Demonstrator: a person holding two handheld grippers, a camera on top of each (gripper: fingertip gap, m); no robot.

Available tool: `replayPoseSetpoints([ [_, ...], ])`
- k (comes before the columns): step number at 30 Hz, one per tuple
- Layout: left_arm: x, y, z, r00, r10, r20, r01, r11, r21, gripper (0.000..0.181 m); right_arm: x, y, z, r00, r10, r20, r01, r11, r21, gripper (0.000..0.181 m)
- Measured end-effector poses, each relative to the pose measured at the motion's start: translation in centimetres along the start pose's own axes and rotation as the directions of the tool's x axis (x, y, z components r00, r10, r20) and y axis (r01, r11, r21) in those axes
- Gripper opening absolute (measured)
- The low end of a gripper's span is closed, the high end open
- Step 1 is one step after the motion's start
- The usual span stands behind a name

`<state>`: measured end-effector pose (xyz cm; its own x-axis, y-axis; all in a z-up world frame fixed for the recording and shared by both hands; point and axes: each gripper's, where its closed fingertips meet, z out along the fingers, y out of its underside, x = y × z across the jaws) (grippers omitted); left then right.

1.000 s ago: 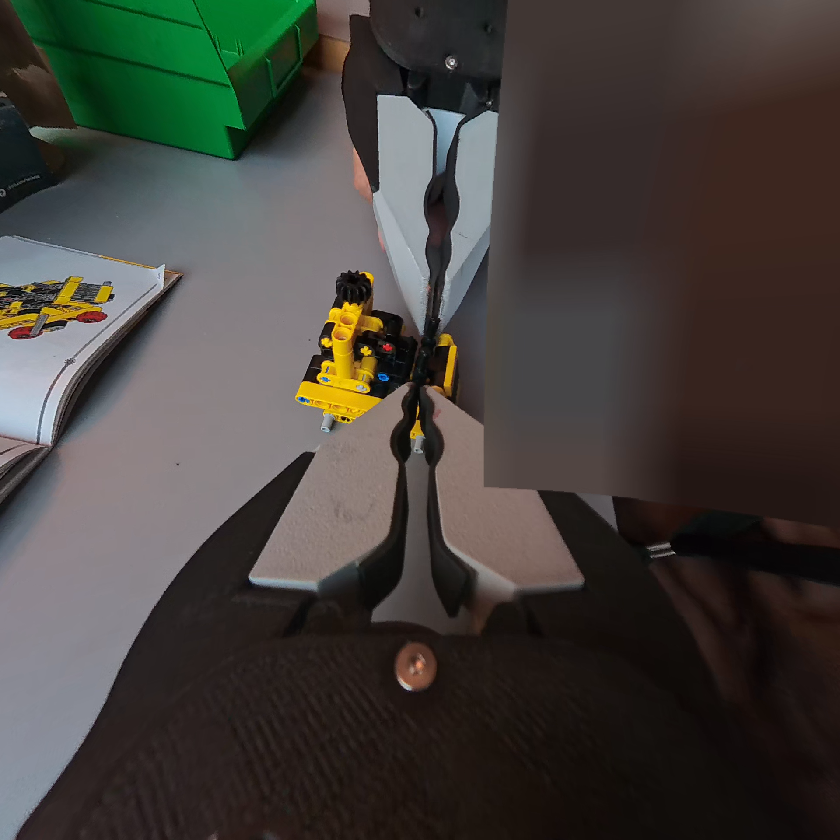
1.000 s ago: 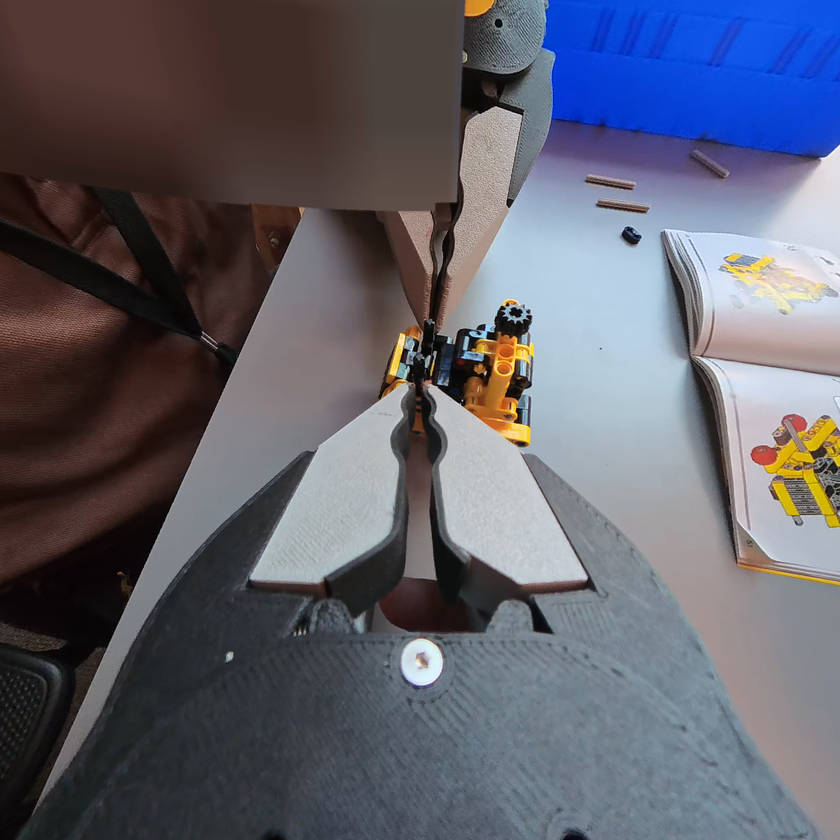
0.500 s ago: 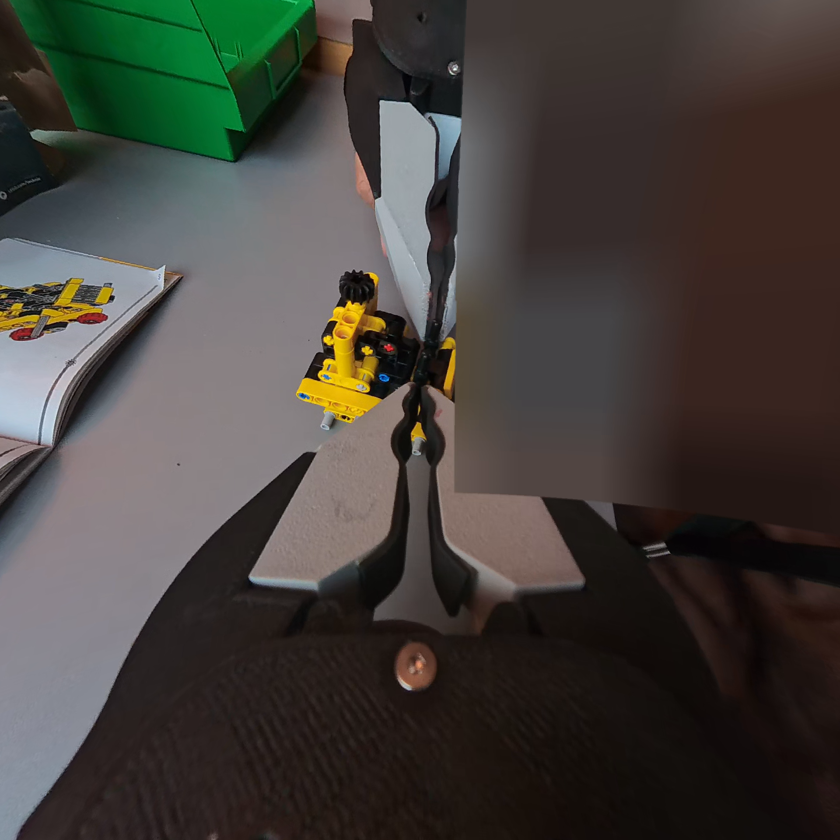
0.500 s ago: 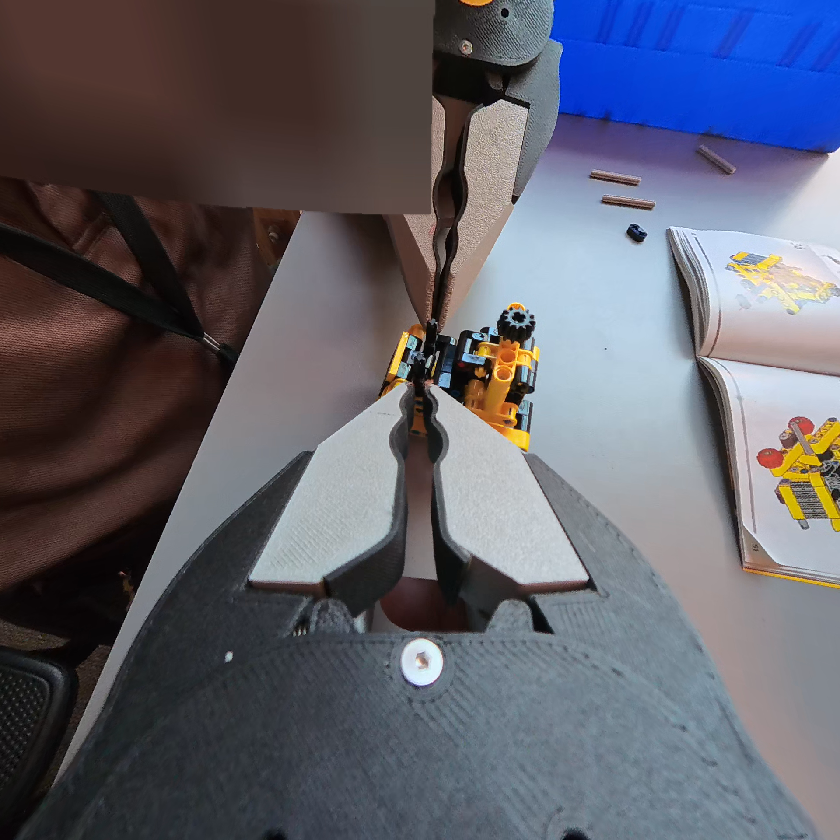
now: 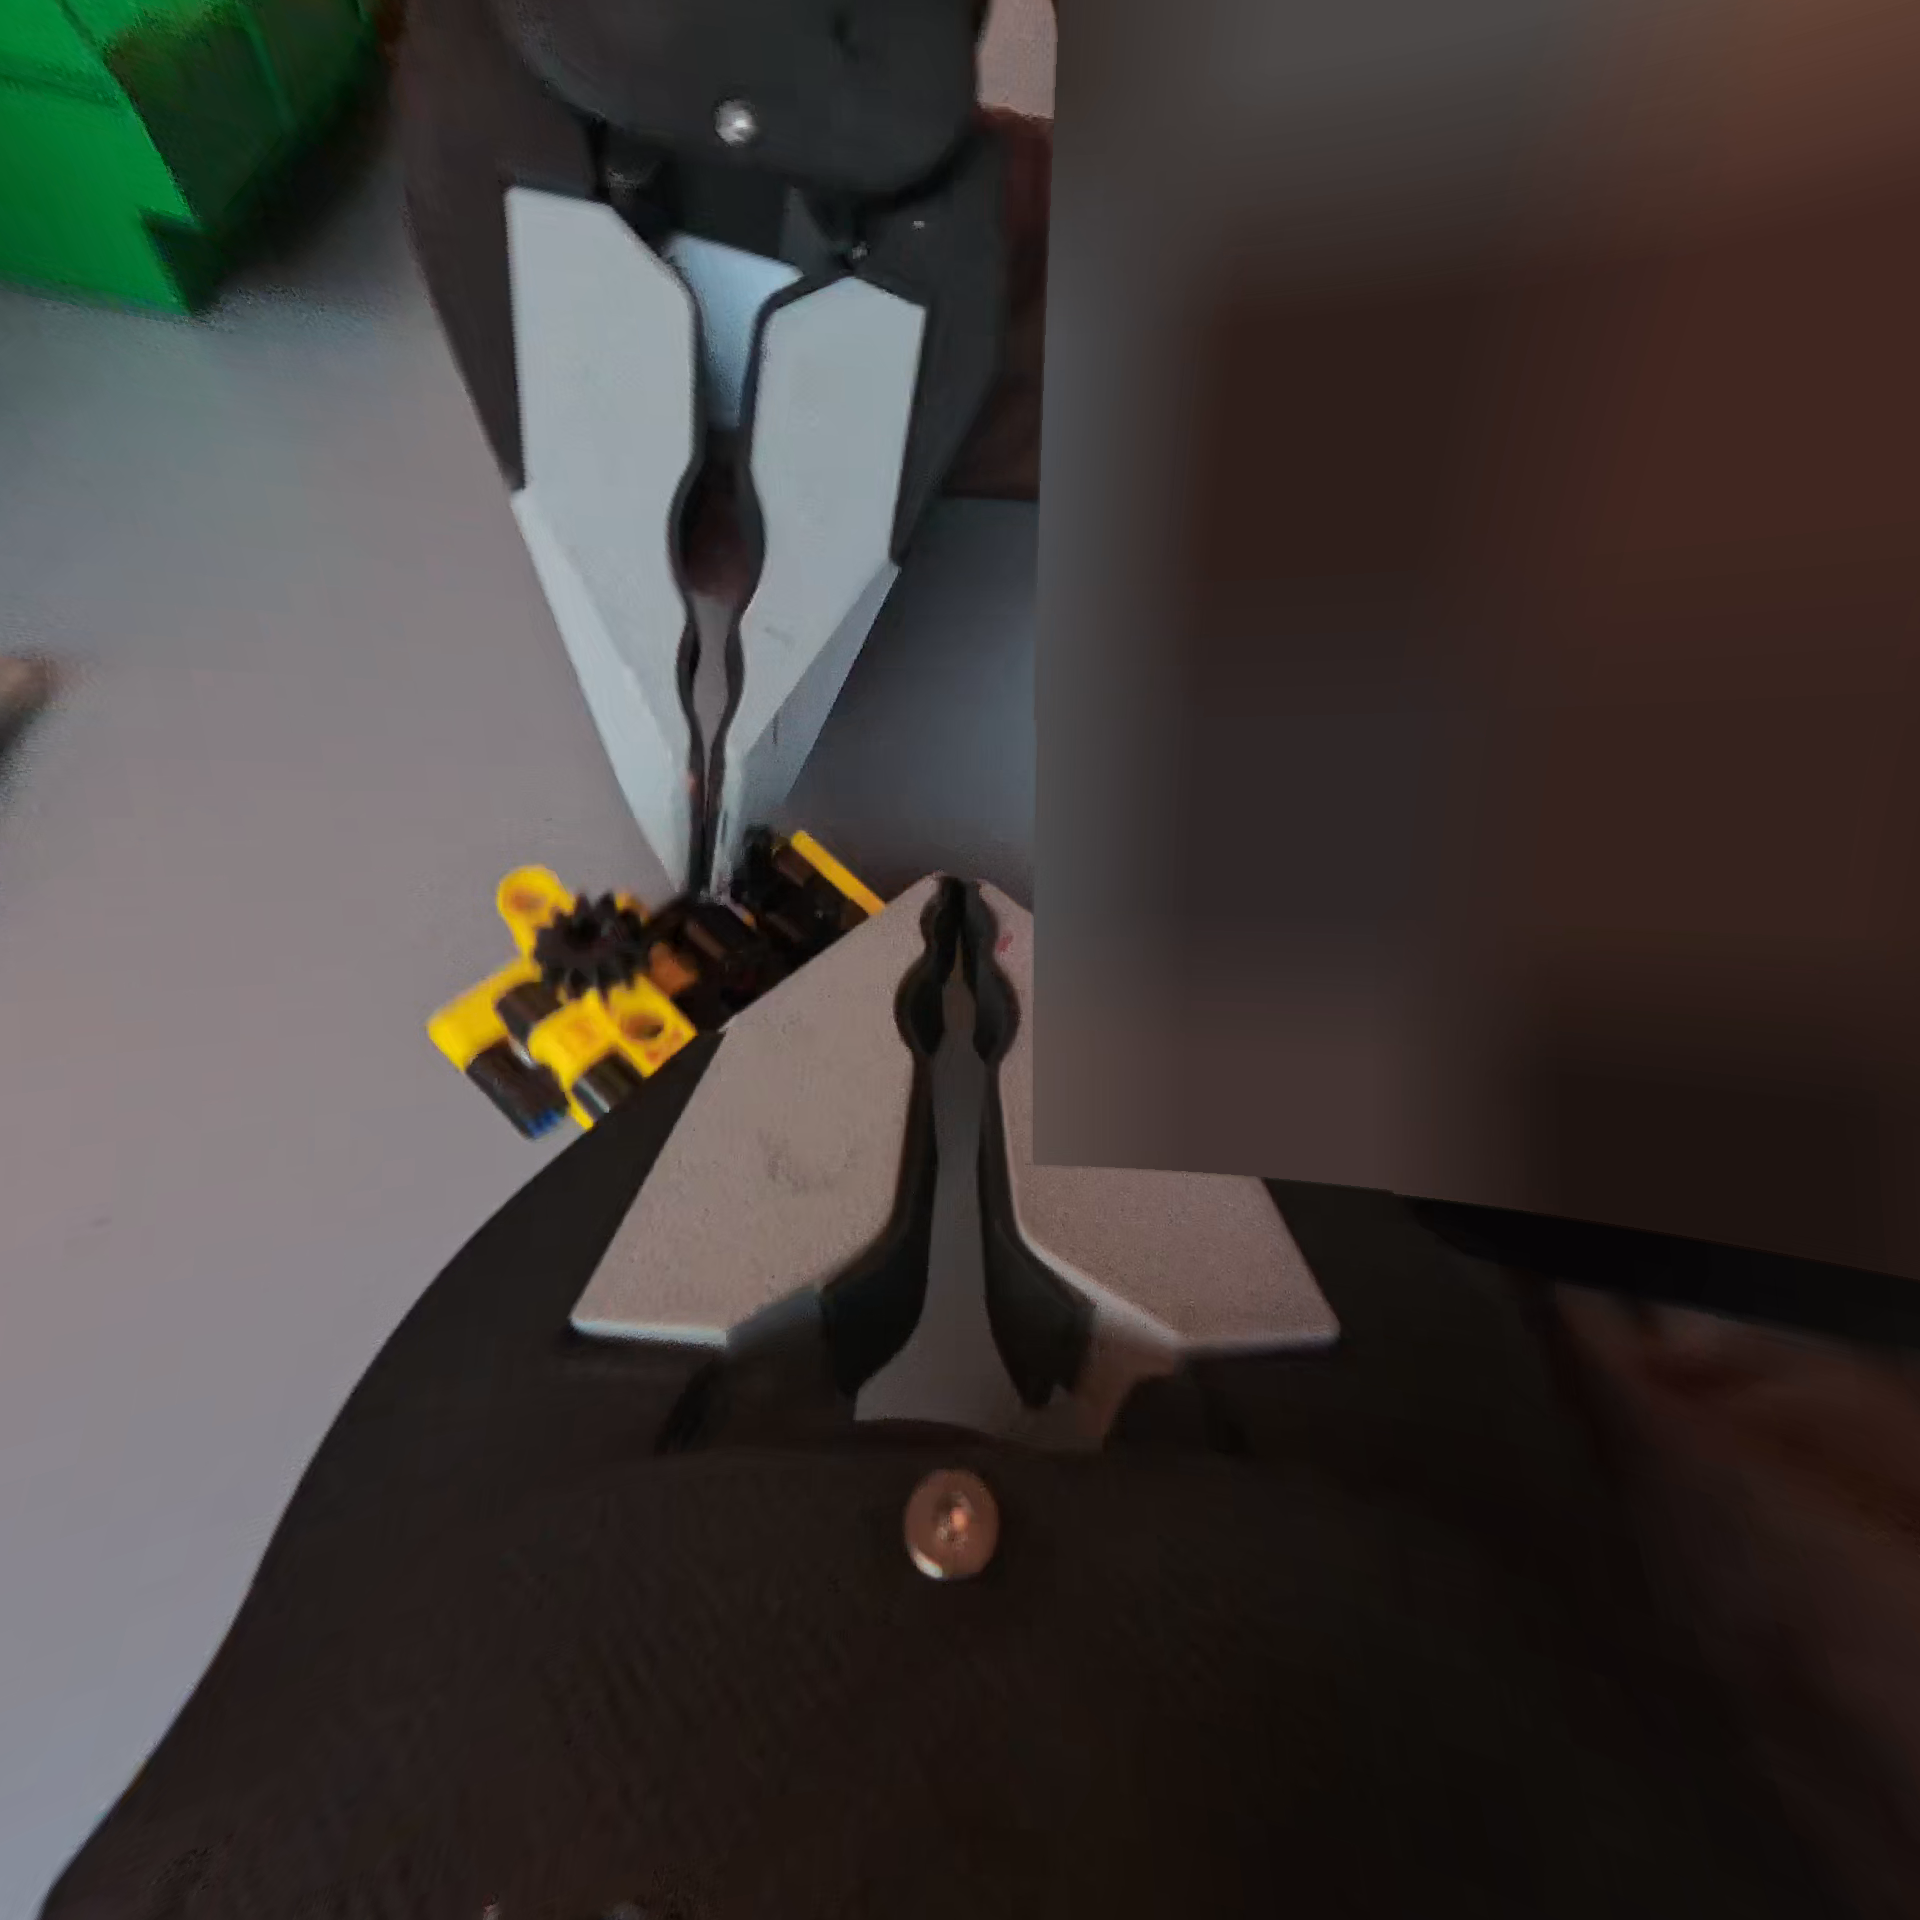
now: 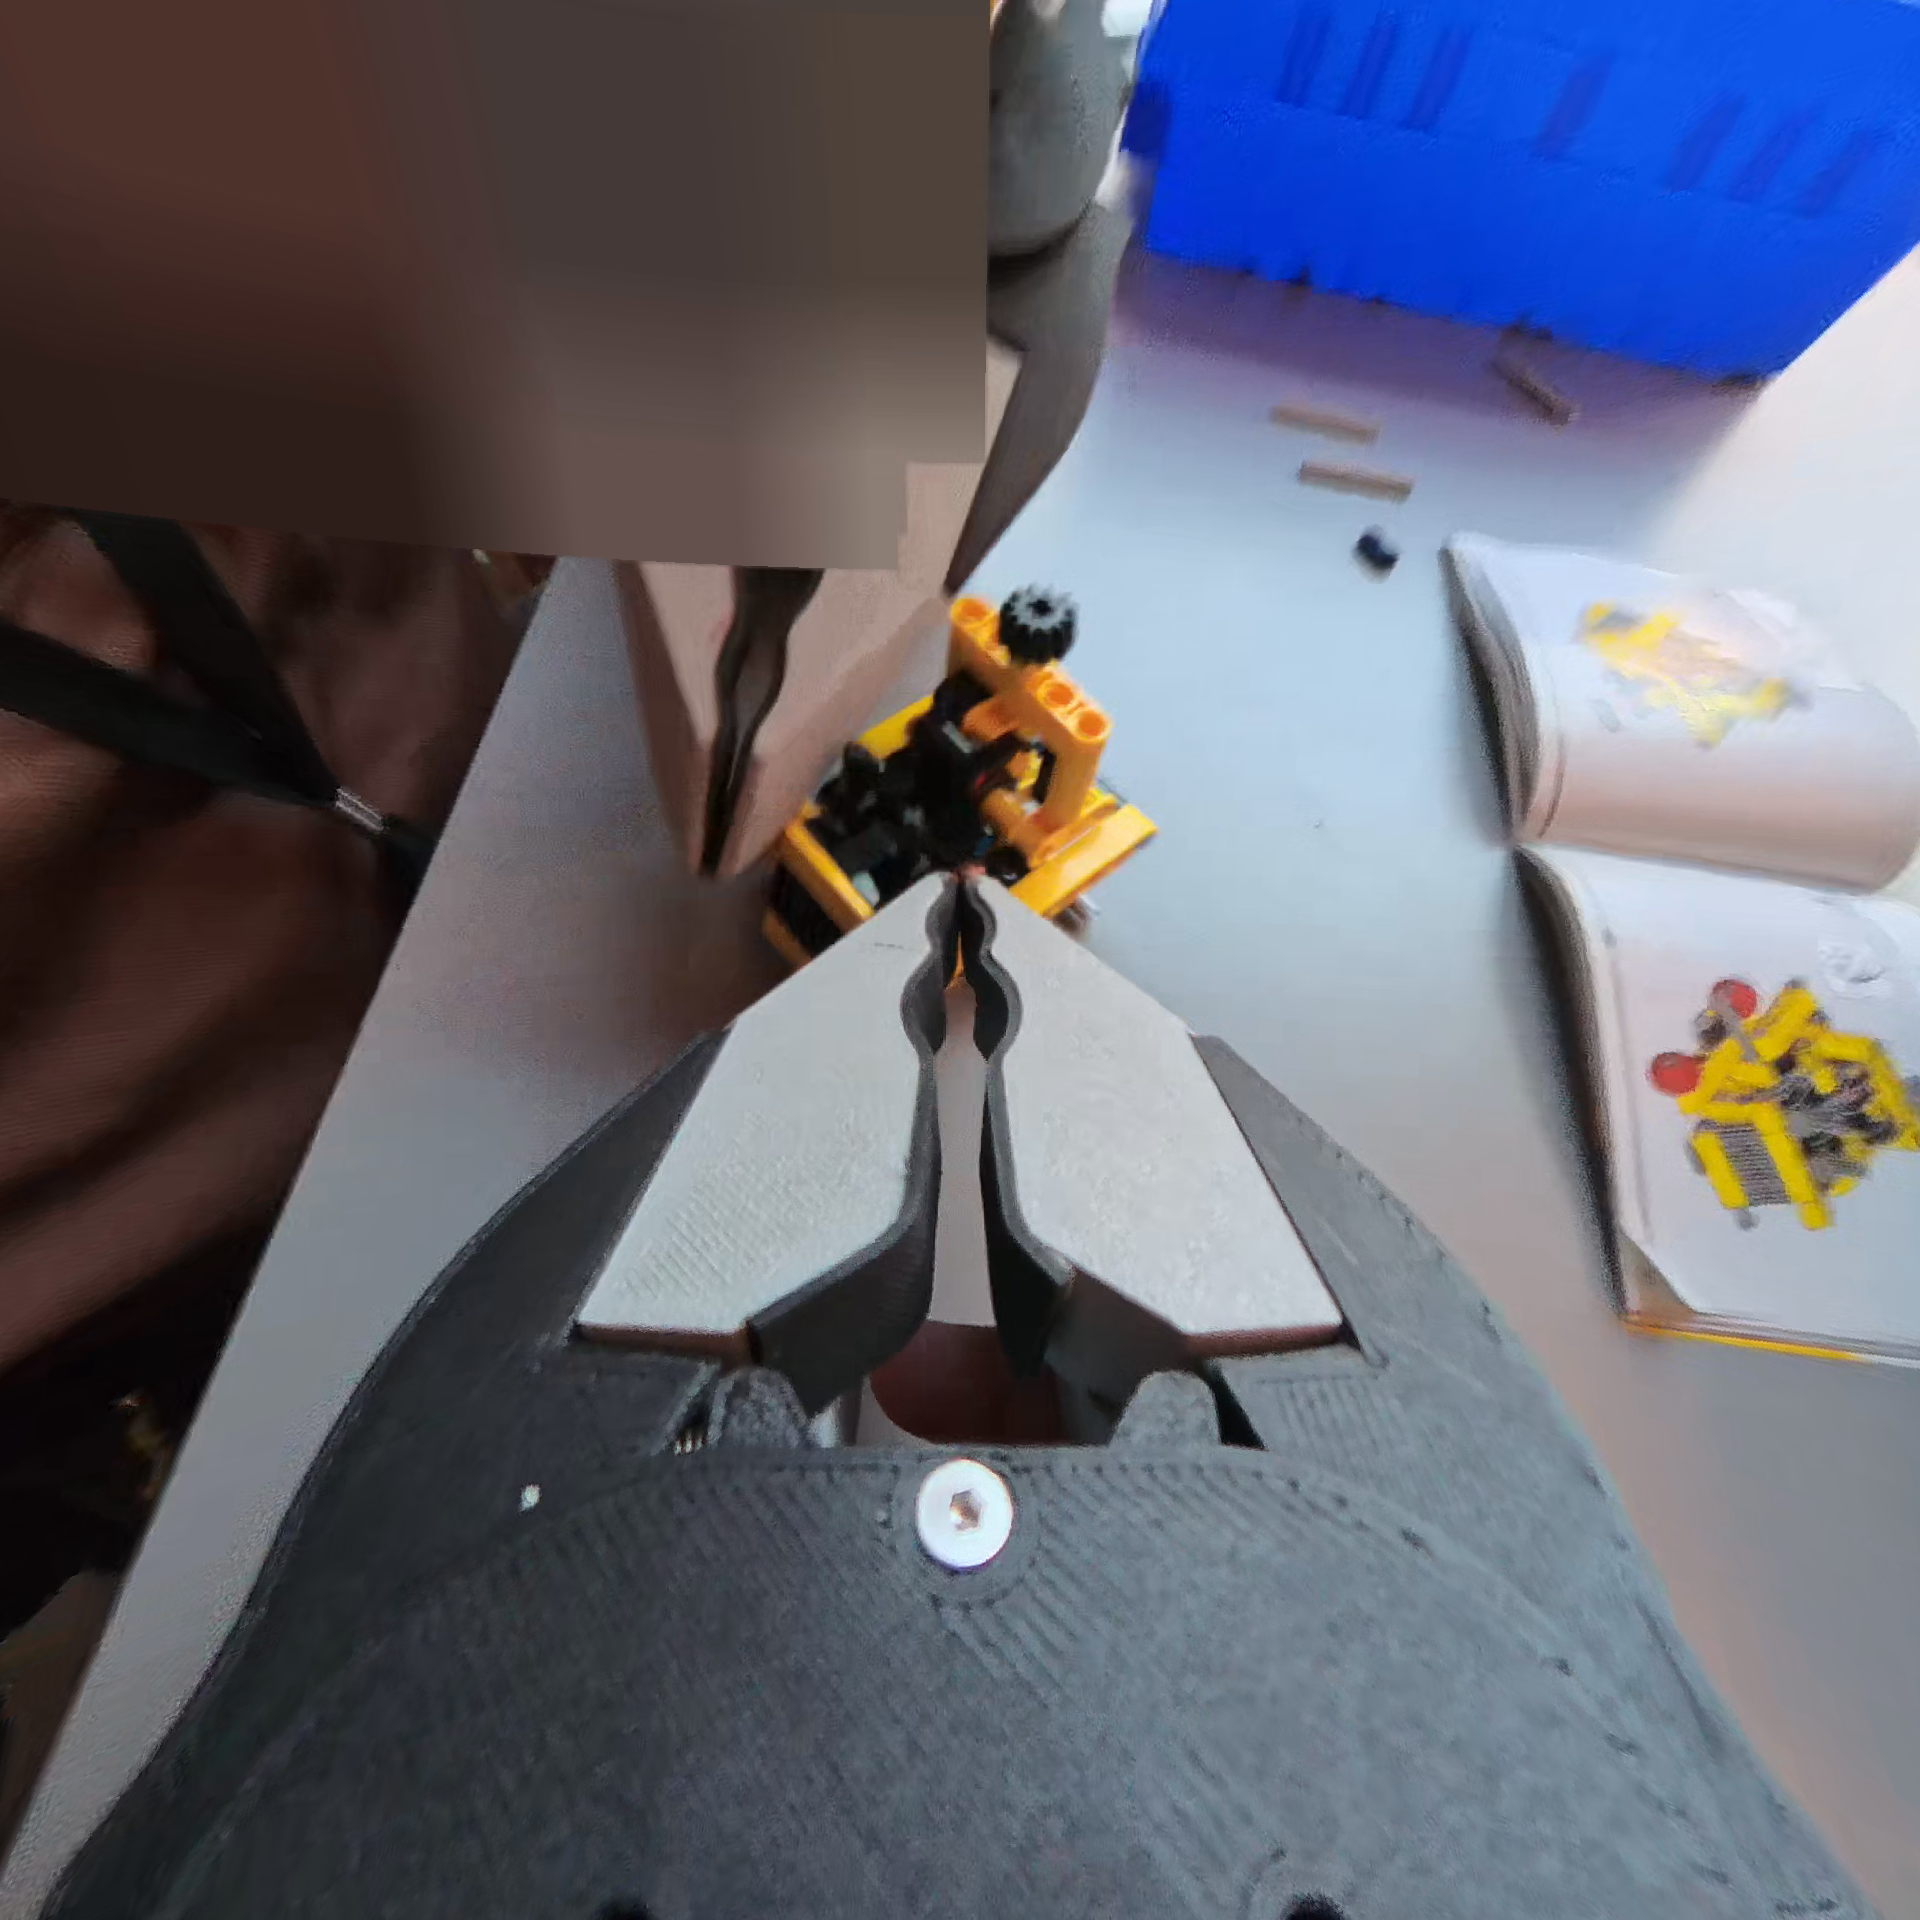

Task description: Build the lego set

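Note:
The yellow and black lego model (image 6: 1023,769) with a black gear on top sits tilted near the table's near edge; it also shows in the left wrist view (image 5: 582,1023). My right gripper (image 6: 961,885) is shut, its tips pinching a black part at the model's near side; from the left wrist view it (image 5: 712,878) comes down onto the model's black middle. My left gripper (image 5: 954,896) is shut with nothing seen between its tips. It is just beside the model's right end, and its fingers (image 6: 748,790) touch the model's yellow edge. Both views are blurred.
An open instruction booklet (image 6: 1714,935) lies to the right. A blue bin (image 6: 1507,156) stands at the back, with brown sticks (image 6: 1351,476) and a small black piece (image 6: 1377,548) before it. A green bin (image 5: 94,156) stands far left. A person's brown top is at the table edge.
The two grippers, tip to tip on one black part before, have come apart. The model has turned and tilted with the right gripper. The left gripper has moved off to the model's side.

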<state>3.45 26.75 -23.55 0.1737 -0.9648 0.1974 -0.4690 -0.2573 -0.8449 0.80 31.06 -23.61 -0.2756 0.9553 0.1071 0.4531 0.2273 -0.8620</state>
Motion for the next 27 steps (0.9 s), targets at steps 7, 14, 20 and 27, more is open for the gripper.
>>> replayPoseSetpoints([
  [7,-1.3,-0.7,-2.4,1.000,-0.021,0.021,0.019,0.996,0.085,0.000,0.3,-0.6,-2.1,0.999,0.041,0.033,-0.044,0.996,0.073,0.000],
  [14,-1.4,0.0,-3.1,0.988,0.012,0.153,-0.026,0.996,0.088,0.000,1.1,1.0,-1.8,0.995,0.097,0.025,-0.097,0.995,0.012,0.007],
  [20,-2.9,0.6,-2.9,0.947,0.072,0.312,-0.083,0.996,0.020,0.000,-0.8,0.2,-1.6,0.990,0.070,0.120,-0.075,0.996,0.038,0.003],
  [27,-3.6,1.6,-3.9,0.941,0.045,0.335,-0.048,0.999,0.000,0.000,-1.3,-0.1,-1.5,0.993,0.017,0.115,-0.022,0.999,0.043,0.000],
])
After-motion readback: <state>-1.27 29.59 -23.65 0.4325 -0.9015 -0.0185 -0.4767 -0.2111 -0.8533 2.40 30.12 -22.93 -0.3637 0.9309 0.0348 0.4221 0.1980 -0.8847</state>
